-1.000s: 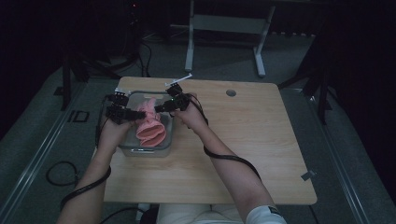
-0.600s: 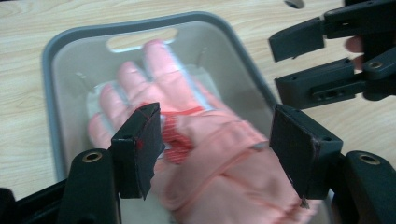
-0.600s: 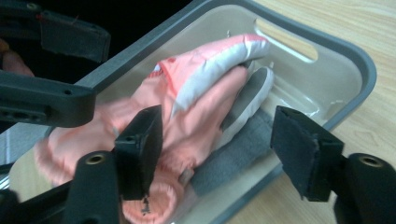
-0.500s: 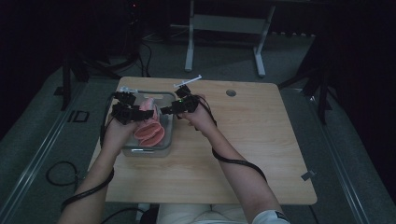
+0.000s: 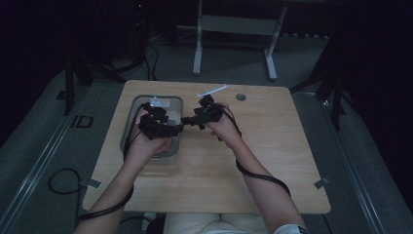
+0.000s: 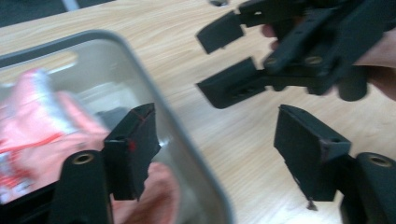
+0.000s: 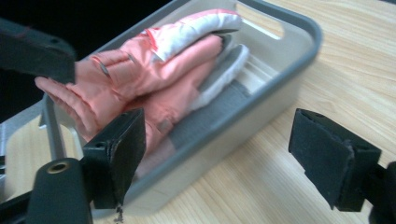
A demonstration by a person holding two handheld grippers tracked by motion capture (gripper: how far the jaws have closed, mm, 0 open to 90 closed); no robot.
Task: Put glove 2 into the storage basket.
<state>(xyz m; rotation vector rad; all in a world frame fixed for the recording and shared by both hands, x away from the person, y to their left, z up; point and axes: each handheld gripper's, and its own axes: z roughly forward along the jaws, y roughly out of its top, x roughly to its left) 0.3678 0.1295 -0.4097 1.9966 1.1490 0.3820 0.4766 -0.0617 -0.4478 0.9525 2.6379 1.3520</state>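
Pink-white gloves (image 7: 159,79), grey bin (image 7: 280,88)

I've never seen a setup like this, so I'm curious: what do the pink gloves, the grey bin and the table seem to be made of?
Pink gloves: likely padded synthetic fabric with a slight sheen, puffy and creased, with white trim.
Grey bin: probably moulded plastic, matte, with smooth rounded rim and a cut-out handle.
Table: wood or wood-look laminate, light with visible grain lines; which one is unclear.

The grey bin (image 5: 127,127) stood at the table's (image 5: 272,161) left part, its walls barring level entry; pink gloves (image 7: 154,79) filled most of its interior. The left gripper (image 5: 176,129) and right gripper (image 5: 187,121) nearly met above the bin's right rim, crowding that approach. The wooden surface right of the bin lay unobstructed.
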